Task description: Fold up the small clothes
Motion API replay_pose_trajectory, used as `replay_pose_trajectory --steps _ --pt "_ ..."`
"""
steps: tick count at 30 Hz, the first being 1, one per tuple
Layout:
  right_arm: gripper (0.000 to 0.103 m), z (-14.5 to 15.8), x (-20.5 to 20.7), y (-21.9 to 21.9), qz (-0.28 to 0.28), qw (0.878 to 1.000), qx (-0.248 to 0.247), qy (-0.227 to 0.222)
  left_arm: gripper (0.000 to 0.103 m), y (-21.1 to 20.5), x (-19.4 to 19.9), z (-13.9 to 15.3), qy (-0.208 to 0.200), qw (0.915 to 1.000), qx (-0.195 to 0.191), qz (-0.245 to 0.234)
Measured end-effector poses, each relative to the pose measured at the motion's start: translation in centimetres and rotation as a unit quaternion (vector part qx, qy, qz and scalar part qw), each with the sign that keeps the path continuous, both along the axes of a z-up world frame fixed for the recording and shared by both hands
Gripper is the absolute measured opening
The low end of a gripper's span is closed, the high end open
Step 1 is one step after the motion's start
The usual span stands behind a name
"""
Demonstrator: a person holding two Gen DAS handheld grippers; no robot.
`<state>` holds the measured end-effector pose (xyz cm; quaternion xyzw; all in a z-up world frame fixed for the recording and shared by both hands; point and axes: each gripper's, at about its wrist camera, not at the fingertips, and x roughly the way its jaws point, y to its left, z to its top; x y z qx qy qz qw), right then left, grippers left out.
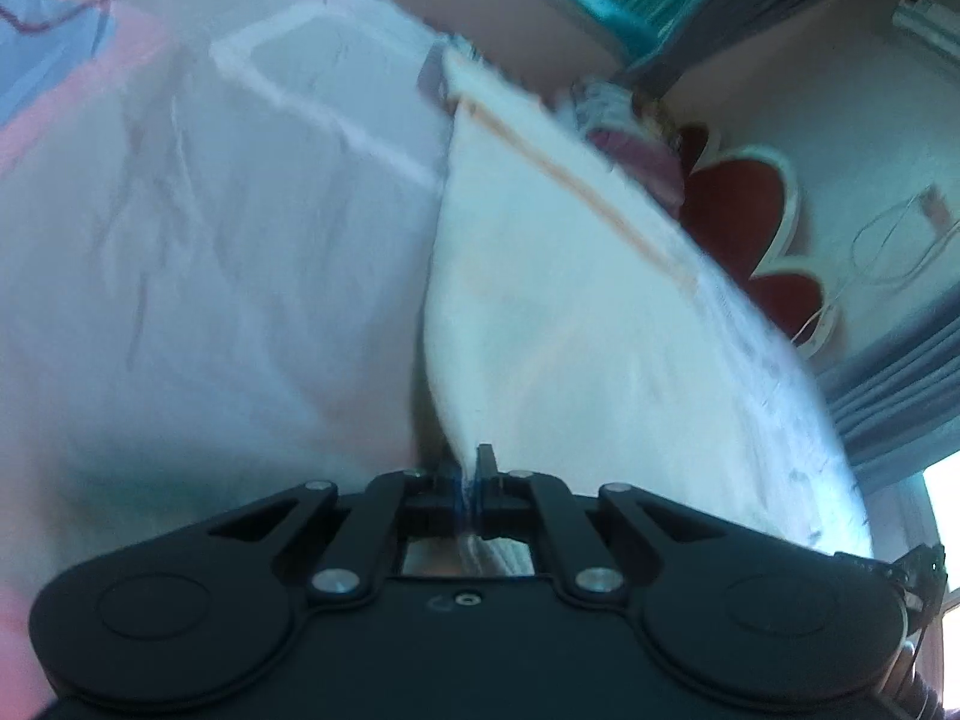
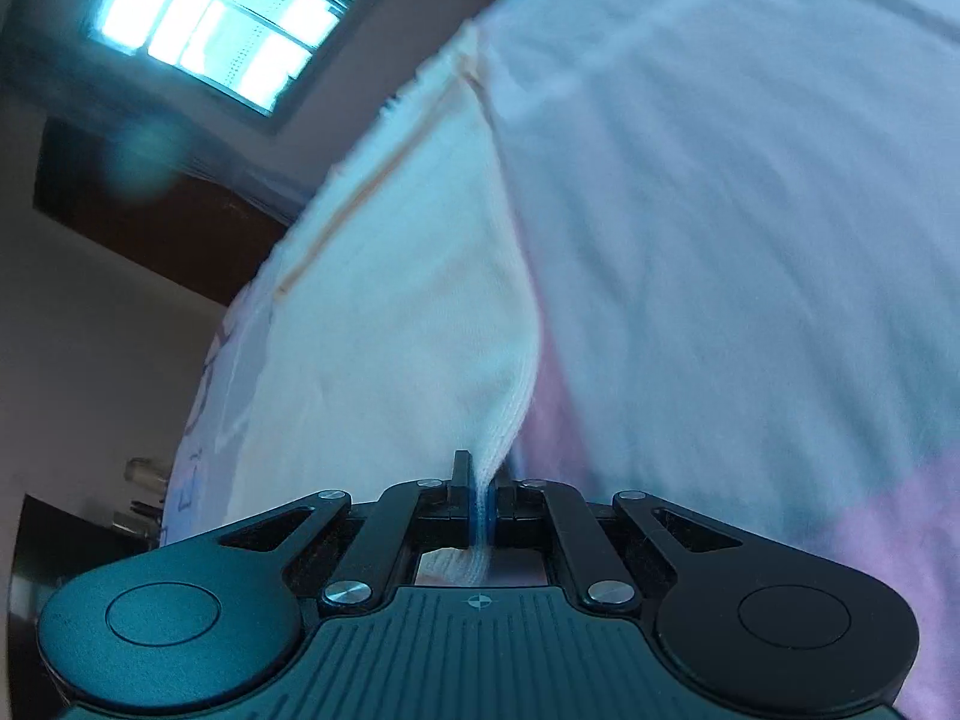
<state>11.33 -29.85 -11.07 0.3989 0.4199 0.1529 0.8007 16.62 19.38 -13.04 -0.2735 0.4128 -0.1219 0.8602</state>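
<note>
Cloth [image 1: 570,312]: white small garment/towel with a thin orange stripe near one edge, lying on a pale pink-white bedsheet [image 1: 210,252].

Left wrist view: left gripper [image 1: 471,480] has its jaws together, clamped on a corner of the cloth. Fabric is pinched between the pads and bunches out behind them at 6 o'clock. From the pinch the cloth fans out toward 12–2 o'clock, with the stripe running diagonally from about 12 to 3. Red flower-shaped item [image 1: 744,210] at 2 o'clock past the cloth edge, grey curtain [image 1: 900,372] at 3 o'clock. Frame is motion-blurred.

Right wrist view: right gripper [image 2: 483,483] likewise closed on another corner of the same cloth [image 2: 390,312], ribbed hem visible right at the pads. Cloth spreads toward 10–12 o'clock, stripe along its far-left edge. Bedsheet [image 2: 750,210] fills 12 to 4 o'clock. Bright window [image 2: 222,30] at 10–11 o'clock, dark wood furniture [image 2: 162,228] below it at 9–10.

Can't tell whether the cloth's middle is lifted or touching the sheet.
</note>
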Motion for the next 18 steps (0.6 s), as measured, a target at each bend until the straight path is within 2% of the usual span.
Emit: replay_pose_trajectory --steps 5,10,15,18 --pt "0.002 6.1 1.6 0.2 0.011 0.997 -0.022 -0.076 0.002 0.6 1.6 4.0 -0.048 0.9982 -0.031 0.018" --pt "0.002 12.5 7.4 1.2 0.017 0.991 -0.051 -0.123 0.002 0.4 7.1 9.0 -0.090 0.9950 -0.033 0.028" --pt "0.002 16.7 14.5 0.9 -0.003 0.989 -0.043 -0.142 0.002 -1.0 14.0 13.5 -0.125 0.9918 -0.011 0.027" --pt "0.002 16.8 19.5 0.6 -0.017 0.991 -0.039 -0.129 0.002 -1.5 18.4 13.4 -0.115 0.9929 0.000 0.032"
